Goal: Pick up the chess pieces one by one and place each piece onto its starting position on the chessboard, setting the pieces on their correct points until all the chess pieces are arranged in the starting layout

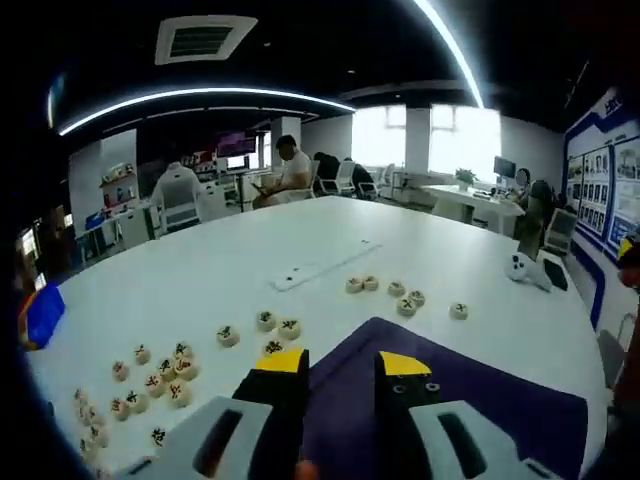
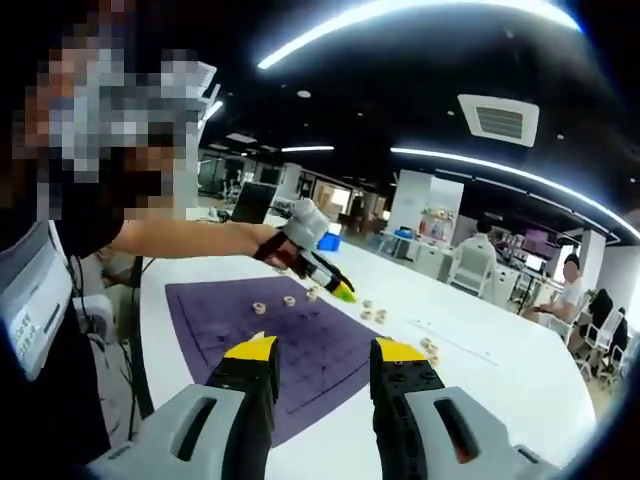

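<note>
Left gripper view: the left claw (image 1: 344,368) hangs open and empty at bottom centre, over the purple chessboard (image 1: 480,395). Chess pieces (image 1: 150,380) lie scattered on the white counter (image 1: 250,250), lower left. They look small, hard, light discs; pinch one across its rim.

Right gripper view: the right claw (image 2: 325,350) stands open, empty, the chessboard mid-frame.
</note>
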Demonstrator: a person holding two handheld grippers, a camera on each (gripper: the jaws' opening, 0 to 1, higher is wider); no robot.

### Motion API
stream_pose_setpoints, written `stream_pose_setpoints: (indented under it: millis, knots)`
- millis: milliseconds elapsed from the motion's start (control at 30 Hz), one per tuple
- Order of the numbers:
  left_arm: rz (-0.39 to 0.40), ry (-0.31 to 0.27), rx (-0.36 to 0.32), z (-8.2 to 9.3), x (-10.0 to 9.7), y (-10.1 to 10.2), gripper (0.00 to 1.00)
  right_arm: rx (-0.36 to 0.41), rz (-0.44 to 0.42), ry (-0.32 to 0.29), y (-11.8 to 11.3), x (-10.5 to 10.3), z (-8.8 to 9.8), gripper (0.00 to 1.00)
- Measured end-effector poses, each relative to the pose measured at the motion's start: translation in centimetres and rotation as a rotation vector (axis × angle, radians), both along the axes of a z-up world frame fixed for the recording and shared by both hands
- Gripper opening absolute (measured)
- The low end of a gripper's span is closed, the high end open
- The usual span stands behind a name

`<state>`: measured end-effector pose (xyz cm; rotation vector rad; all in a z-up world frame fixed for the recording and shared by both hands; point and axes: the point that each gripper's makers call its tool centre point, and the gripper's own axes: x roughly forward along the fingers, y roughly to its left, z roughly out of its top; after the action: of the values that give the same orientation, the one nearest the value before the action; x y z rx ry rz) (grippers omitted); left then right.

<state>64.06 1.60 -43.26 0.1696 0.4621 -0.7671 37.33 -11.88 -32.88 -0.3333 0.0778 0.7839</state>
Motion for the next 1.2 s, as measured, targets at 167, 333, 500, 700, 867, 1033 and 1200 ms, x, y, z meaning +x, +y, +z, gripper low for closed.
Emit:
stream_pose_setpoints:
  millis: [167, 333, 500, 700, 867, 1033, 1200]
  knots:
    - [0.040, -0.008, 0.069, -2.6, 3.4, -1.2, 0.28, -0.003, 0.009, 0.008, 0.6, 0.0, -0.6, 0.37]
    - [0.112, 0.020, 0.113, -4.7, 6.5, -1.6, 0.29, -0.004, 0.015, 0.014, 0.9, 0.0, -1.0, 0.37]
    - [0.181, 0.064, 0.142, -6.0, 8.2, -1.3, 0.29, -0.004, 0.017, 0.004, 0.9, -0.4, -0.8, 0.37]
    - [0.197, 0.072, 0.133, -6.3, 9.0, -2.0, 0.29, 0.000, 0.015, -0.003, 0.7, -0.4, -0.5, 0.37]
    - [0.215, 0.055, 0.150, -6.3, 9.3, -1.5, 0.20, 0.001, 0.018, -0.003, 0.7, -0.4, -0.5, 0.37]
    - [0.224, 0.040, 0.135, -5.9, 9.0, -0.6, 0.20, 0.003, 0.020, -0.002, 0.7, -0.4, -0.6, 0.37]
    - [0.207, 0.009, 0.112, -3.8, 8.1, 0.3, 0.20, -0.002, 0.024, 0.008, 1.0, -0.1, -0.9, 0.37]
